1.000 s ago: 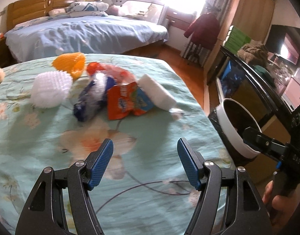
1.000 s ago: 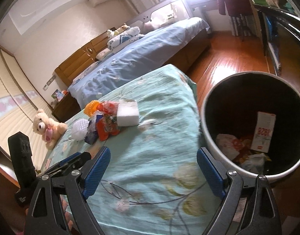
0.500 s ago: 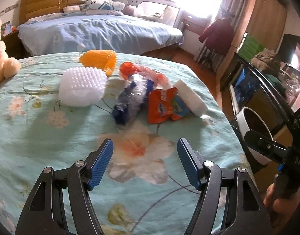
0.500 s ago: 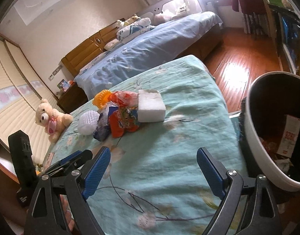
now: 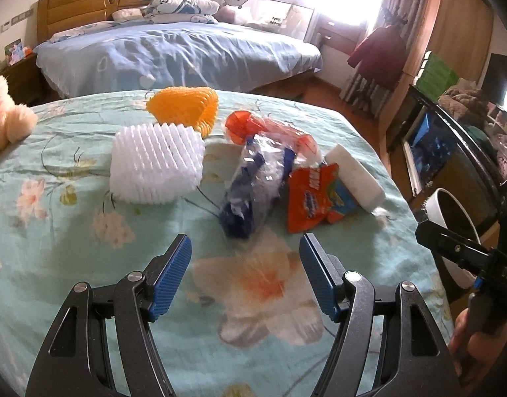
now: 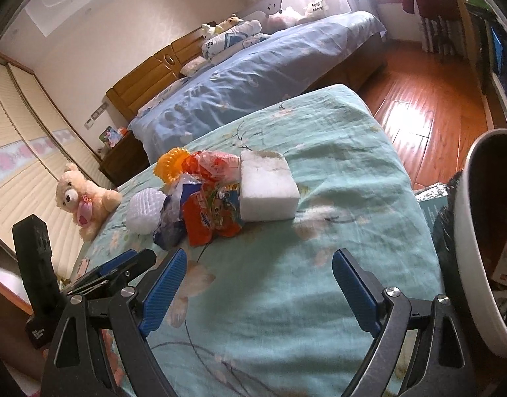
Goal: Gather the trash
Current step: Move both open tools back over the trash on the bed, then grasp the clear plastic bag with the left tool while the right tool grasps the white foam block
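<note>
Right wrist | trash bin (image 6: 468, 264) cut off | contents mostly hidden

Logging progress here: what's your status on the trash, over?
Left gripper open, empty. Right gripper open, empty. Trash pile untouched on the green bedspread, bin at bed's right edge. Nothing blocking the pile.
</note>
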Tool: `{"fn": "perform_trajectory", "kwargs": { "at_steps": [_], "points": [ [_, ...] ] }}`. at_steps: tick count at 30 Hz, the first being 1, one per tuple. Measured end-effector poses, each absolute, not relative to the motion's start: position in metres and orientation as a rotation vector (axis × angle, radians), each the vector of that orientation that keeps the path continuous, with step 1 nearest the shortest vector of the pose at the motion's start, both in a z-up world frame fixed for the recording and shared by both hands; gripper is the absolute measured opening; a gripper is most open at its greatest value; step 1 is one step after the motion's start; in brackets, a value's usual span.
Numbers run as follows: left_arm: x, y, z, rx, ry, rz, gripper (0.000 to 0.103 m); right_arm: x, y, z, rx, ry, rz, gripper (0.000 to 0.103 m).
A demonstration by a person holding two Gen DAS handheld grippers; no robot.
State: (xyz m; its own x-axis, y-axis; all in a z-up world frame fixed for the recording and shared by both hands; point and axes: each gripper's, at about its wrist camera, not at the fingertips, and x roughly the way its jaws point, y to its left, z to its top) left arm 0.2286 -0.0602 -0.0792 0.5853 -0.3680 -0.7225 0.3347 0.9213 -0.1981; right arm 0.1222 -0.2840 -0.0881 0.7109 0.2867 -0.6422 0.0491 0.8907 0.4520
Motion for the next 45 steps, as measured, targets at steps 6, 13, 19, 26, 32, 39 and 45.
{"fn": "perform_trajectory", "kwargs": {
  "at_steps": [6,13,19,26,32,39,45],
  "points": [
    [0.246,-0.067,-0.076,0.000,0.834,-0.408,0.069,0.142,-0.287,-0.090,0.462,0.778,0.144,0.091],
    [0.258,-0.076,-0.084,0.030,0.846,-0.416,0.069,0.166,-0.288,-0.092,0.454,0.777,0.154,0.091],
    [0.261,-0.085,-0.097,0.011,0.890,-0.442,0.055,0.184,-0.286,-0.103,0.443,0.788,0.170,0.088],
    [0.259,-0.085,-0.100,-0.018,0.887,-0.445,0.030,0.193,-0.289,-0.113,0.454,0.796,0.200,0.049],
    [0.263,-0.078,-0.102,-0.064,0.912,-0.434,0.027,0.183,-0.279,-0.109,0.398,0.778,0.208,0.048],
    [0.247,-0.069,-0.099,-0.118,0.896,-0.458,0.026,0.162,-0.285,-0.096,0.370,0.701,0.190,0.048],
    [0.207,-0.068,-0.078,-0.079,0.852,-0.426,0.026,0.115,-0.309,-0.082,0.410,0.650,0.139,0.048]
  ]
}}
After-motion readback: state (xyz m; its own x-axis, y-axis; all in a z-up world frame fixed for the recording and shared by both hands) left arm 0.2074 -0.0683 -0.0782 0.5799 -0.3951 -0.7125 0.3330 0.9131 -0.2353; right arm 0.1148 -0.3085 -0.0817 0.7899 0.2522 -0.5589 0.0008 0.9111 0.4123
